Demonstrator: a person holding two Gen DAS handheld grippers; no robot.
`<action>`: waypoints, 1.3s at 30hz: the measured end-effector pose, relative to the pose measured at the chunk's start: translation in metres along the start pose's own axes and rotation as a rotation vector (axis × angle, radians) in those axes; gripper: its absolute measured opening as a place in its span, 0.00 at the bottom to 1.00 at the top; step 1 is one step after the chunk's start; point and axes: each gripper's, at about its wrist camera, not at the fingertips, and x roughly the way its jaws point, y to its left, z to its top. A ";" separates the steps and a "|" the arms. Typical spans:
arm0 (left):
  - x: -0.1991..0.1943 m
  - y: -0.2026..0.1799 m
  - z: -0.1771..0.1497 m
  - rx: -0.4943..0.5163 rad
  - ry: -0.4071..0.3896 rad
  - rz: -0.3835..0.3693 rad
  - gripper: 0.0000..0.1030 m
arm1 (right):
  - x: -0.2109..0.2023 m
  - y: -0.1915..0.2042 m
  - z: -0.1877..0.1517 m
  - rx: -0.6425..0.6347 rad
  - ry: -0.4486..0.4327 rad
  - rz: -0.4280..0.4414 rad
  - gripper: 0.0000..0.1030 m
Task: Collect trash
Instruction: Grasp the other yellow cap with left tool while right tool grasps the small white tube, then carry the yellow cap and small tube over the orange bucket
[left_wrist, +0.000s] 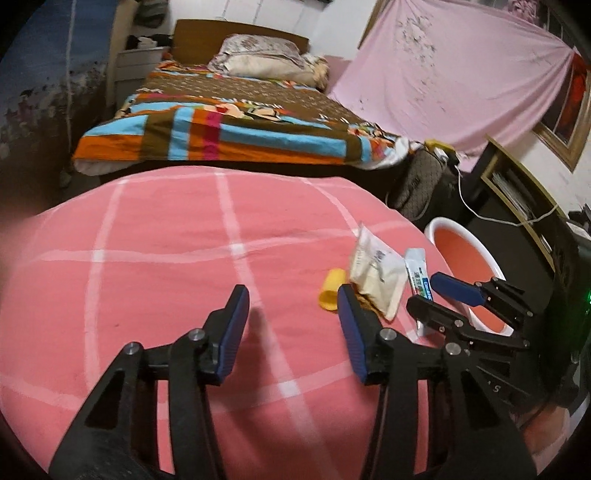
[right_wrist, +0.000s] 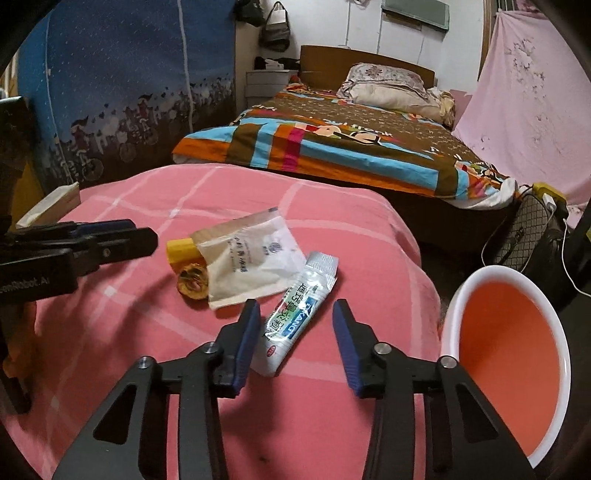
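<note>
Tube lies between the right hand-held gripper (right_wrist: 295, 334) pads, not yet pinched.
Tube (right_wrist: 295, 314) label reads "KANG" w/ Chinese text; left hand-held gripper (left_wrist: 293, 326) part-open, empty, paper packet (left_wrist: 376, 273) just right of it.

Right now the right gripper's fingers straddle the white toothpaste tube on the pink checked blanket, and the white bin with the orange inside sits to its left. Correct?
Not quite: the white bin with the orange inside sits to the right of the right gripper, as the right wrist view shows. The fingers do straddle the white toothpaste tube on the pink checked blanket.
</note>
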 end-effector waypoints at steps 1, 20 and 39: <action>0.004 -0.003 0.002 0.005 0.011 -0.009 0.27 | 0.000 0.000 0.000 -0.001 -0.001 0.000 0.35; 0.000 -0.023 0.001 0.034 -0.013 0.069 0.00 | -0.004 -0.006 -0.001 0.032 -0.038 0.070 0.16; -0.068 -0.058 -0.011 0.082 -0.417 0.060 0.00 | -0.085 -0.017 -0.015 0.036 -0.512 0.041 0.12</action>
